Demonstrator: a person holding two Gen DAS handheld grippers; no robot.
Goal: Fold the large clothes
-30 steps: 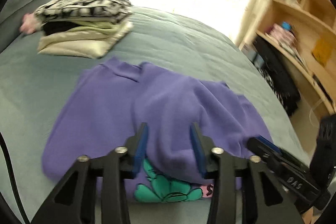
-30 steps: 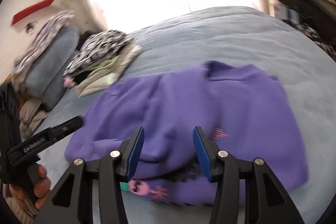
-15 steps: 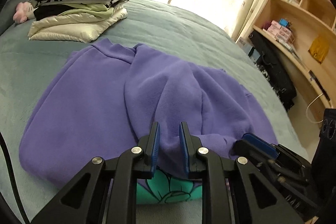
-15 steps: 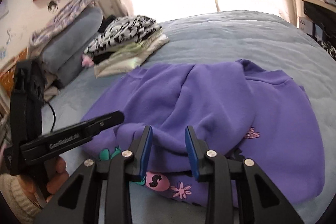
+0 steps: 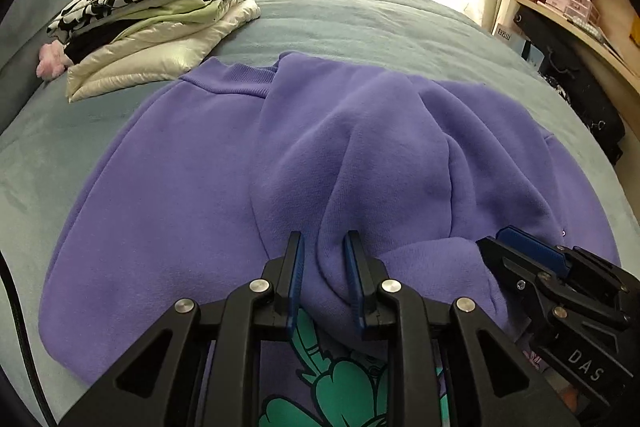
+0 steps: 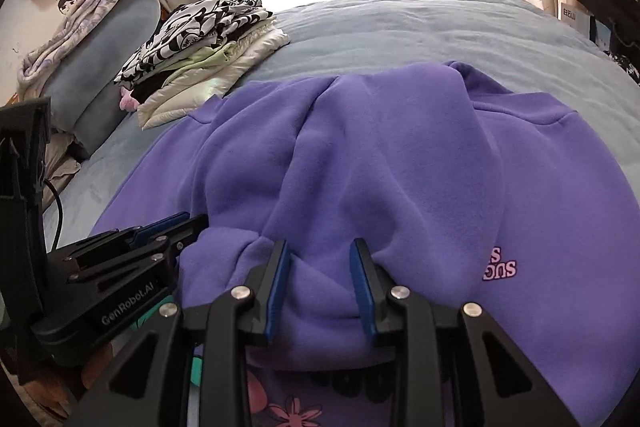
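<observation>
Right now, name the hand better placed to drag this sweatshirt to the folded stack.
Left, probably. Both jaws just closed on the sweatshirt fold, but the left gripper sits nearer the stack, the right gripper farther.

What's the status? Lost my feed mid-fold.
Left gripper and right gripper both pinch the purple sweatshirt near its edge. It lies half folded on the bed. Nothing in the way.
</observation>
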